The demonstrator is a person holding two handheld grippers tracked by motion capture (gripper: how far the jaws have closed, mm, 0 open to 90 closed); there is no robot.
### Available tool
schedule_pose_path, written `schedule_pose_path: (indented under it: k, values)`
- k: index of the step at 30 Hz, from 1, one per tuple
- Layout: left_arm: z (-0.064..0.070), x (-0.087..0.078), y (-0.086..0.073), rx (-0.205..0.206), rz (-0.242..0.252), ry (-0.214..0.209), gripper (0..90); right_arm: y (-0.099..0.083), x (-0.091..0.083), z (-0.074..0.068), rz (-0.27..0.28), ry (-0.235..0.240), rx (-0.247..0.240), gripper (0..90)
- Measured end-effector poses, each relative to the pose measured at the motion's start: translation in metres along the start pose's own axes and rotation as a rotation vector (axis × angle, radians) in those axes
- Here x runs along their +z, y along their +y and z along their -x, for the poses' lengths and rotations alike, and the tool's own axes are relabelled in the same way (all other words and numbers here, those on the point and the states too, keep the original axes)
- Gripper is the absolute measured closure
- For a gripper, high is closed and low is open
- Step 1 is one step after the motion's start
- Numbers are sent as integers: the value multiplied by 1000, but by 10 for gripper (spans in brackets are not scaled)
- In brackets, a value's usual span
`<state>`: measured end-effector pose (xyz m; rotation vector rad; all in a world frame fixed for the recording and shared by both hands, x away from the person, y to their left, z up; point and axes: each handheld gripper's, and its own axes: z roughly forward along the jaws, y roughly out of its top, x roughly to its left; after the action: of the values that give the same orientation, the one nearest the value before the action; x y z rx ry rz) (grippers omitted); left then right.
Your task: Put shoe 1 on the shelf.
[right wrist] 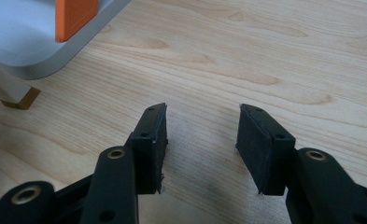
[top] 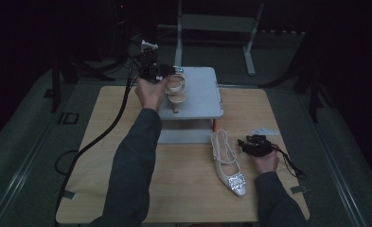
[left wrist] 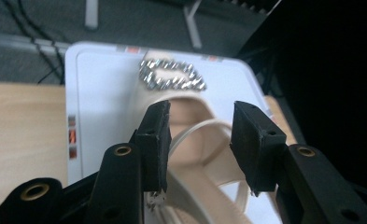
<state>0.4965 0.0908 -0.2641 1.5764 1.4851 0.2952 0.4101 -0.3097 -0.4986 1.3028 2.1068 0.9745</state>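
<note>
A beige shoe (top: 176, 88) with a rhinestone buckle (left wrist: 172, 77) lies on top of the pale grey stand (top: 202, 94). My left gripper (top: 167, 74) is open over its heel end. In the left gripper view the shoe (left wrist: 190, 105) and its strap run between the spread jaws of the left gripper (left wrist: 201, 112), which do not pinch it. A matching shoe (top: 227, 163) lies on the table, buckle toward me. My right gripper (top: 244, 143) hovers just right of its heel, open and holding nothing. In the right gripper view, the right gripper (right wrist: 203, 114) sits above bare wood, with that heel (right wrist: 14, 95) at the left edge.
The wooden table (top: 183, 184) carries the stand, whose lower base (right wrist: 17, 46) has an orange part (right wrist: 76, 16). A white paper (top: 263, 131) lies behind the right gripper. Black cables trail off the table's left side. A metal frame (top: 217, 23) stands on the floor beyond.
</note>
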Motion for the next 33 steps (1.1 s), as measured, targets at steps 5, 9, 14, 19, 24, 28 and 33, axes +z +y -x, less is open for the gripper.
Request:
schedule_pose_path:
  k: [5, 9, 14, 19, 24, 28, 33]
  values:
    - [-2, -11, 1, 72, 29, -41, 571, 0, 0, 0, 0, 0, 1, 524]
    - [-3, -20, 0, 161, 44, -76, 560, 0, 0, 1, 2, 0, 5, 524]
    - [-13, -30, -5, 228, 84, -138, 560, -1, -1, 1, 3, 0, 11, 525]
    - [-19, -40, -9, 271, 104, -176, 560, -1, -1, 1, 2, -1, 6, 525]
    - [-26, -48, -10, 298, 103, -167, 559, -1, -1, 0, 1, -2, 5, 525]
    - [-33, -53, -13, 316, 114, -162, 561, -1, -1, 0, 2, -2, 6, 525]
    - [-40, -59, -21, 361, 119, -147, 561, -1, -1, -1, 2, -3, 1, 525]
